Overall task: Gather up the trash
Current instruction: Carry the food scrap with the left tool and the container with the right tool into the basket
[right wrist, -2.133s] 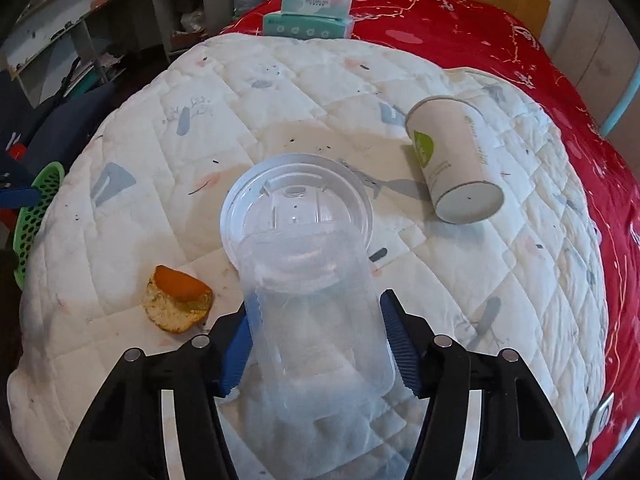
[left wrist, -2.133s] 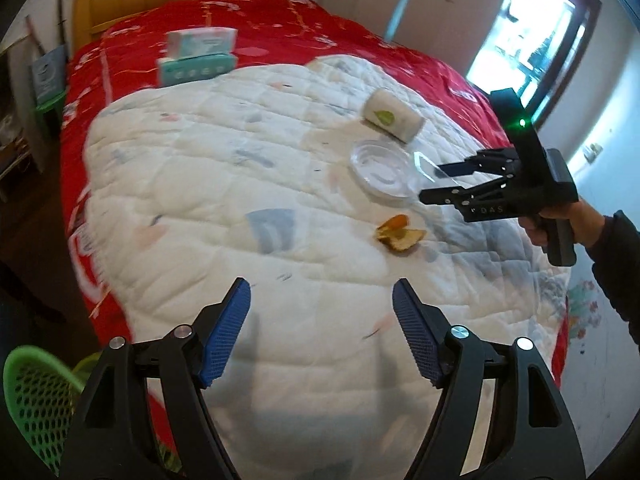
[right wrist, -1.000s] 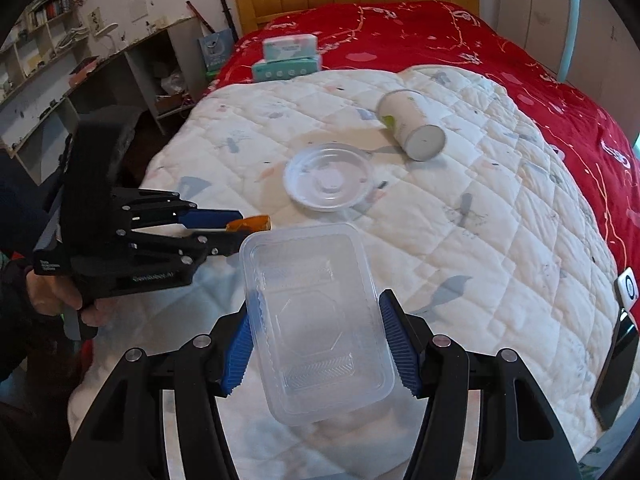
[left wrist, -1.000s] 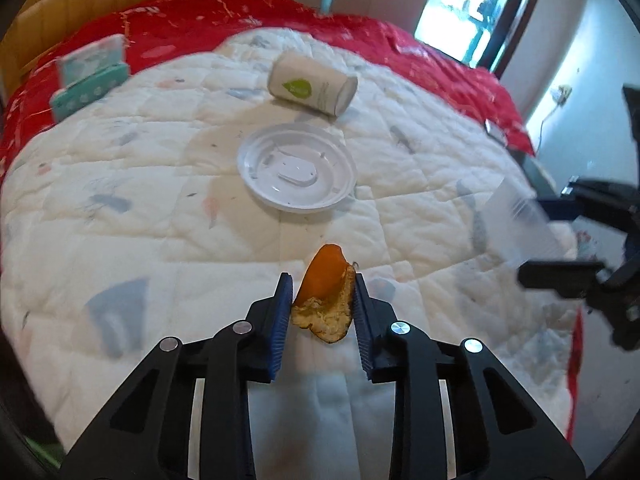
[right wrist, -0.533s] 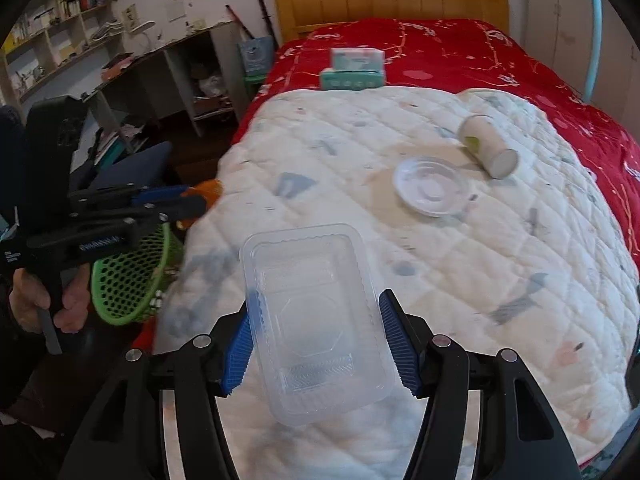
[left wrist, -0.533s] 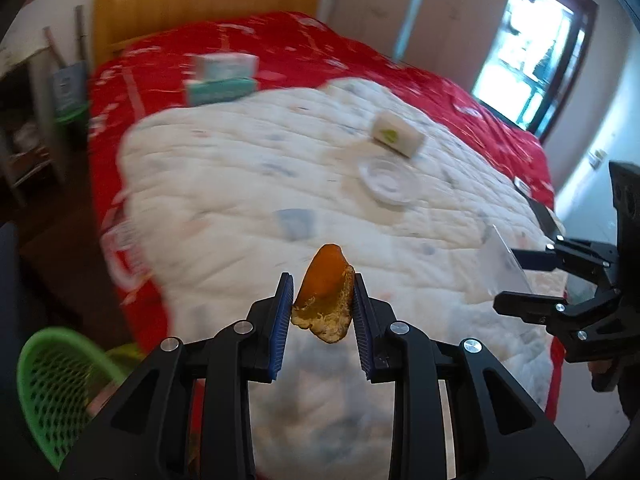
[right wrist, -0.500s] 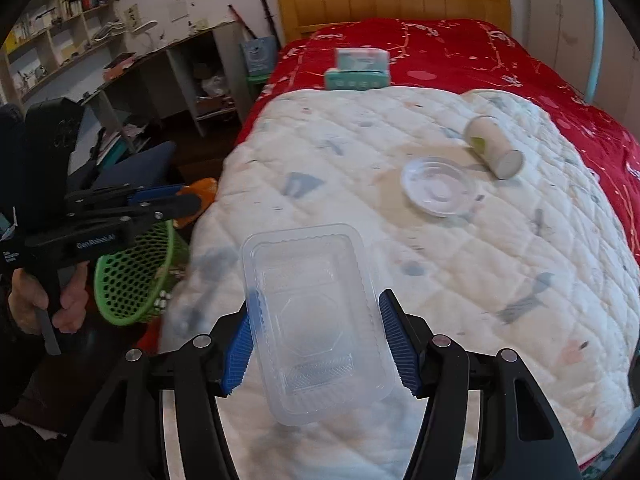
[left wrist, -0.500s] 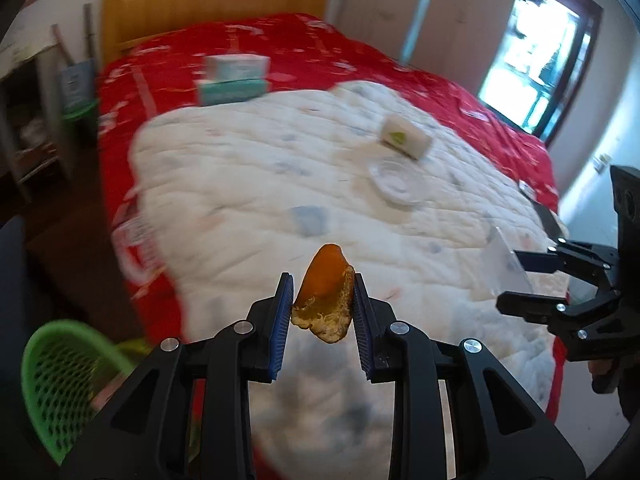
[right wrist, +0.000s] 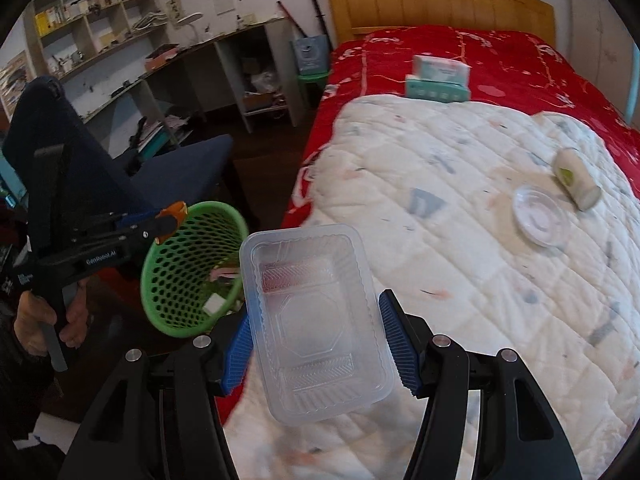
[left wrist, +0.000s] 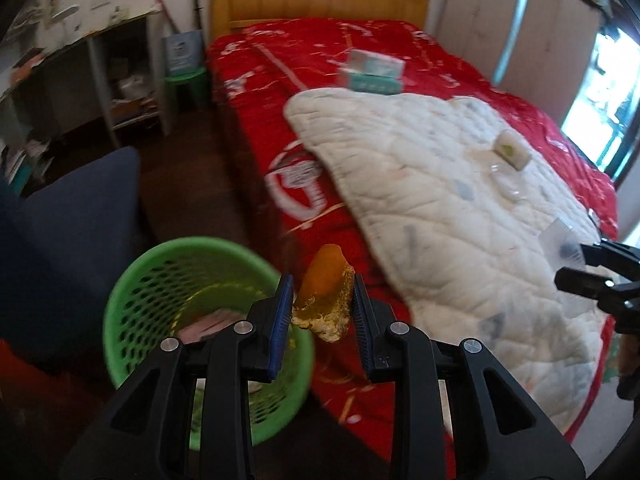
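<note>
Our left gripper (left wrist: pixel 322 309) has swung off the quilt (left wrist: pixel 440 184) toward the green basket (left wrist: pixel 132 280) in the last half second, jaws clamped on the orange peel (left wrist: pixel 325 300), nearly over the rim, so drop looks imminent. Our right gripper (right wrist: pixel 316 348) still pinches the clear plastic container (right wrist: pixel 312 312) beside the bed. Paper cup (right wrist: pixel 576 178) and plastic lid (right wrist: pixel 540 220) remain on the quilt.

You swing your left hand-held gripper (left wrist: pixel 320 312) off the quilt (left wrist: pixel 440 184), carrying the orange peel (left wrist: pixel 324 300) you picked up there, and now it hangs at the rim of the green basket (left wrist: pixel 132 280). Your right hand-held gripper (right wrist: pixel 316 336) lifts the clear plastic tray (right wrist: pixel 312 312) off the bed (right wrist: pixel 460 52) toward that basket.
</note>
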Available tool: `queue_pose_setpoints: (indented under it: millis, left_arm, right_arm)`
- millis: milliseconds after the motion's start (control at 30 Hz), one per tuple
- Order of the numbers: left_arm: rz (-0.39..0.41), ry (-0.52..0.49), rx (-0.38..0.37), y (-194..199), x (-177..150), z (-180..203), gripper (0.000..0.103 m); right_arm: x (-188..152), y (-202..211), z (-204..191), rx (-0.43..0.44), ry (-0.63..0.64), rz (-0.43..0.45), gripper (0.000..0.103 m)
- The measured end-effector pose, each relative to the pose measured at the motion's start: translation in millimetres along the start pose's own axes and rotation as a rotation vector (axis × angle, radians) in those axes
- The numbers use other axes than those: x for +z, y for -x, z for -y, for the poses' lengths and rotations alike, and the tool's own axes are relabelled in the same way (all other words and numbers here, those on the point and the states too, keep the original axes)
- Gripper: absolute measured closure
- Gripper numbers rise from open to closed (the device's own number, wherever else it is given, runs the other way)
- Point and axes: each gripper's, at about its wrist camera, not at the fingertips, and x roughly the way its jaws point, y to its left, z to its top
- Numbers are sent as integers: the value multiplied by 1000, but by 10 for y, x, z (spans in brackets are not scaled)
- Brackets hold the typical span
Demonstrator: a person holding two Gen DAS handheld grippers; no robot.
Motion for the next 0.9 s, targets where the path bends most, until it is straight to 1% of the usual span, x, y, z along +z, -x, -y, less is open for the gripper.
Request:
queue_pose_setpoints:
  millis: [200,300,433,567,667,833,900]
  left_arm:
    - [-24,60,63,42,-151,-360,74]
    - [-30,81,81,41,-210,-456,72]
    - [-36,106,117,54,-294,-605,72]
    - [-39,138,126,89,-363,-737,71]
    - [-35,159,136,143,-404,-831,67]
    - [-10,187,168,255,-455,-955,51]
    - [-1,192,183,306,-465,-989,50]
  right_arm:
    - [136,-143,-310,39,38,-6,45]
    - [180,-198,-419,50,51,-9,45]
    - [239,-300,-569,71,62,-21,45]
    - [284,-397,-718,86,79,-33,45]
    - [323,-476,-829,98,91,-41,45]
    - [381,-591,-1003,119,105,-49,45]
    - [404,-628,-1071,128,107,-50,45]
